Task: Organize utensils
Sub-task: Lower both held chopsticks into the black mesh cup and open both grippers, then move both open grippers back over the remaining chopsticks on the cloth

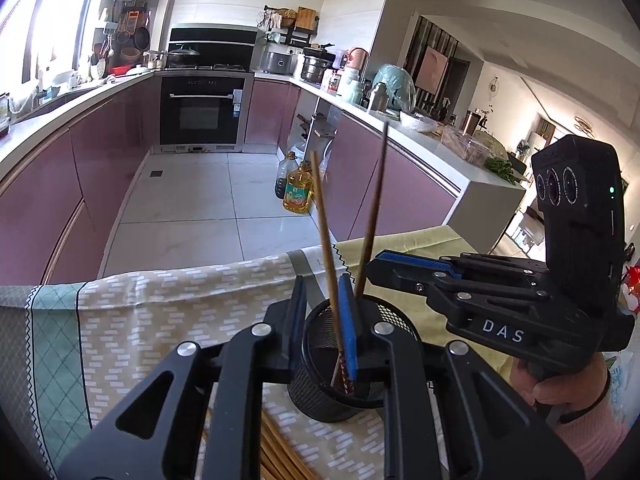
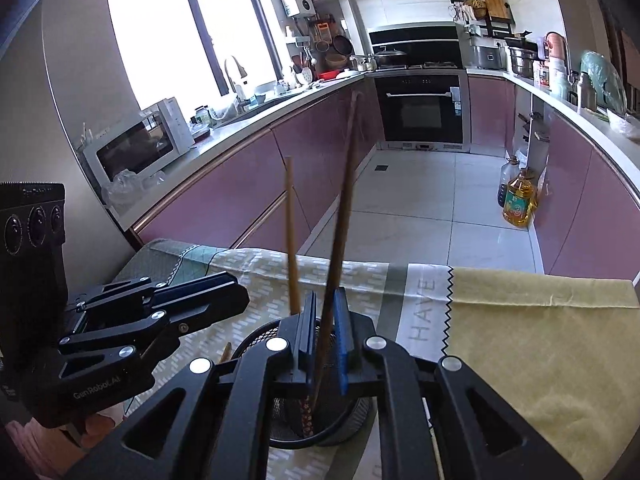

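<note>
A black mesh cup (image 1: 320, 396) (image 2: 348, 416) stands on the cloth-covered table, right under both grippers. My left gripper (image 1: 324, 308) (image 2: 236, 292) is slightly open. A light wooden chopstick (image 1: 324, 224) (image 2: 291, 232) stands between its fingers, leans on the blue pad (image 1: 349, 328), and has its patterned end down in the cup. My right gripper (image 2: 324, 320) (image 1: 374, 266) is shut on a darker chopstick (image 2: 340, 220) (image 1: 374, 200), which points steeply up with its lower end inside the cup.
Several more chopsticks (image 1: 280, 452) lie on the patterned cloth (image 1: 160, 320) below the left gripper. A yellow cloth (image 2: 540, 340) covers the table's right part. The table's far edge drops to the kitchen floor, where oil bottles (image 2: 518, 200) stand.
</note>
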Demonstrator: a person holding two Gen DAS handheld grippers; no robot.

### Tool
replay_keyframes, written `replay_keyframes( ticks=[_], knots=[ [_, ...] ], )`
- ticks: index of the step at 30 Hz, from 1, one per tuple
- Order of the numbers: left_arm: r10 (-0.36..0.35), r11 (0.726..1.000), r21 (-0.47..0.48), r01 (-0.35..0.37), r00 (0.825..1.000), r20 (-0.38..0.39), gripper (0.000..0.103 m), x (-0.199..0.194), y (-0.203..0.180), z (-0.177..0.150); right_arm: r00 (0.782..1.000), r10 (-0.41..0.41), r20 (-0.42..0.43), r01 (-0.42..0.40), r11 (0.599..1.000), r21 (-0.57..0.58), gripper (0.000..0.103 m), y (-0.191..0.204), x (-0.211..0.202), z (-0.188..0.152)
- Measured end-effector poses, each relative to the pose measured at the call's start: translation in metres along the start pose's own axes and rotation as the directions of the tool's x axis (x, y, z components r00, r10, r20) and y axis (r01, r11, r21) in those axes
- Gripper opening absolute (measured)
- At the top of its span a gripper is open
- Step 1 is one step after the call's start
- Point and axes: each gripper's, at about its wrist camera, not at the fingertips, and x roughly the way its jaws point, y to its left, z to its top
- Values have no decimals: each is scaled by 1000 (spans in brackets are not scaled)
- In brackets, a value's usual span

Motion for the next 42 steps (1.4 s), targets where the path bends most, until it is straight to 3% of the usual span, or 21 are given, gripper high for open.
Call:
replay_keyframes(
  ticks=[3, 8, 11, 15, 19, 27, 42],
  knots=[
    [16, 1000, -3, -16, 999, 35, 24, -13, 2, -4, 1000, -13, 22, 12, 1000, 4, 14, 1, -2, -2],
    [70, 998, -6, -70, 994, 87, 44, -43, 9, -18, 995, -37, 88, 36, 999, 16, 24, 1, -22, -9],
    [96, 995, 2, -97, 991, 93, 50, -62, 17, -31, 992, 1, 123, 0, 1000, -3, 27, 8, -42, -17],
    [127, 991, 26, -128, 991, 39, 53, -72, 28, -60, 987, 75, 142, -62, 994, -91, 37, 31, -71, -41],
    [159, 987, 49, -156, 985, -69, 53, -64, 35, -96, 990, 134, 47, -127, 982, -138, 37, 52, -64, -70],
    [165, 986, 34, -161, 967, -192, 53, -51, 47, -151, 979, 115, -170, -131, 988, -84, 37, 68, 0, -122],
    [165, 986, 18, -166, 953, -252, 50, -39, 46, -165, 974, 23, -224, -48, 993, -109, 36, 82, 27, -145]
  ],
)
